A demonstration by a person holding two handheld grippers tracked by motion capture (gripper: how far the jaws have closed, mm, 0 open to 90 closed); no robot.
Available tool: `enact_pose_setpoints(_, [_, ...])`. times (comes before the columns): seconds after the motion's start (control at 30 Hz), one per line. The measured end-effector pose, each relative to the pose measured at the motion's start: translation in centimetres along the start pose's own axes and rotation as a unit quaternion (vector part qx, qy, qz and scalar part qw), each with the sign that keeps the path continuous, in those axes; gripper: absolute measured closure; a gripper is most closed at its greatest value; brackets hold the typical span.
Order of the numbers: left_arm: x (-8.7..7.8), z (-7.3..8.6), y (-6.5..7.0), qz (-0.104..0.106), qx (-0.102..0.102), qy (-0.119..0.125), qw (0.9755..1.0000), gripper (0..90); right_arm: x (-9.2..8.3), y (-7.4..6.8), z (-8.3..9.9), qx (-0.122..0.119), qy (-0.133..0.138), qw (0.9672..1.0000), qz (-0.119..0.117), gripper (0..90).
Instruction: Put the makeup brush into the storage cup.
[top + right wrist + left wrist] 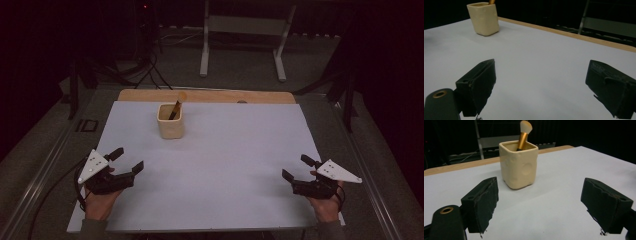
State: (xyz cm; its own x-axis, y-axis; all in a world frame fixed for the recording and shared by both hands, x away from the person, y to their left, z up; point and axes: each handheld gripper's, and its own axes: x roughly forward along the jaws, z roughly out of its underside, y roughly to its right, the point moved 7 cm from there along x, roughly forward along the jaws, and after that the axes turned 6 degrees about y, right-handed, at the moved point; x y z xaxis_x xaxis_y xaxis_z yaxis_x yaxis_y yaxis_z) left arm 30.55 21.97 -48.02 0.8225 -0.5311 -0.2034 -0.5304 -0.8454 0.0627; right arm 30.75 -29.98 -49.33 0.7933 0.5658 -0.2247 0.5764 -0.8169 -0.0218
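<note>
Right now I hold both claws wide apart and empty: left claw [127, 160], right claw [295, 167], near the worktop's [225, 150] front corners. Cream square ceramic cup [170, 121] with gold-handled makeup brush [523, 135] stands upright far back.

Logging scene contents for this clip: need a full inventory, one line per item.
makeup brush: 1, gold handle with pale bristle head, standing tilted in the cup, head up
cup: 1, cream, squarish, on the sheet toward the far left of the table
sheet: 1, pale grey-white, covering most of the tabletop
table: 1, light wood, bare strip showing along the far edge
white frame: 1, white metal legs, on the floor beyond the table
cables: several, black, on the floor beyond the far left corner
left tool: 1, black with grey plate, near left of the sheet, jaws open, empty
right tool: 1, black with grey plate, near right, jaws open, empty
</note>
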Motion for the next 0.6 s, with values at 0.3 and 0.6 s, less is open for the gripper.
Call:
enact_pose_setpoints(0.3, [-0.75,0.13,-0.77,-0.010,-0.007,0.004,0.9999,15.8,-0.62,-0.51,-0.36,-0.008,0.012,0.9999,-0.004,9.3])
enact_pose_setpoints(0.6, [-0.71,0.50,-1.09,-0.019,-0.004,-0.001,0.9998,15.8,-0.67,-0.50,-0.17,-0.007,0.014,0.9999,-0.001,9.3])
